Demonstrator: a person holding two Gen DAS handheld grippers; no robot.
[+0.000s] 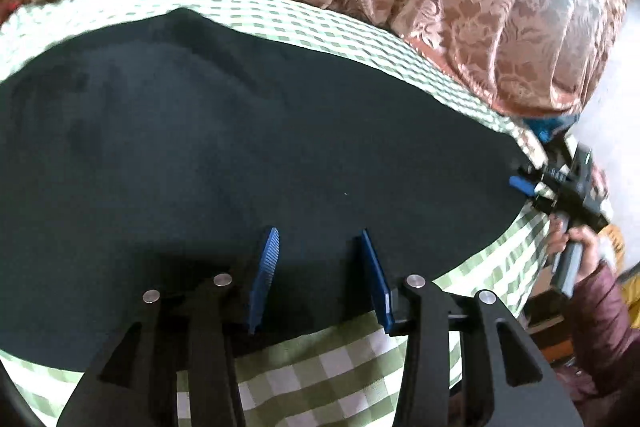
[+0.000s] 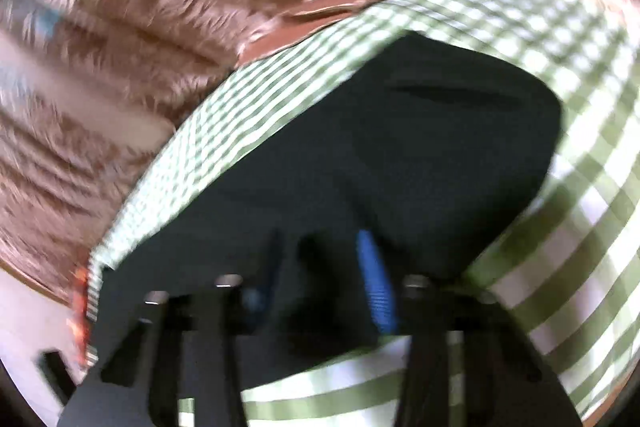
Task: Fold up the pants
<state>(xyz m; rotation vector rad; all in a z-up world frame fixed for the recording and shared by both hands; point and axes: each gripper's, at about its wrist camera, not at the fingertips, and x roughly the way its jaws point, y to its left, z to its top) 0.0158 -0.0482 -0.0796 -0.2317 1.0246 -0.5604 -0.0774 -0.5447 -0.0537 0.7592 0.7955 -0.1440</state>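
The left gripper (image 1: 316, 247) hovers with jaws apart over the near edge of the dark pants (image 1: 224, 155), nothing between its blue pads. The pants lie flat on the green checked cloth (image 1: 320, 371), their long axis running left to right in the left wrist view. At their right end sits the right gripper (image 1: 524, 185), held by a hand (image 1: 572, 239); its view is blurred, so its grip cannot be told.

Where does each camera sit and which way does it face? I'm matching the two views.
Left wrist: on the left gripper, angled down at the dark pants; right gripper and a hand show at right.
Right wrist: on the right gripper, angled down, blurred.
Shared: pants, checked cloth, floral fabric.
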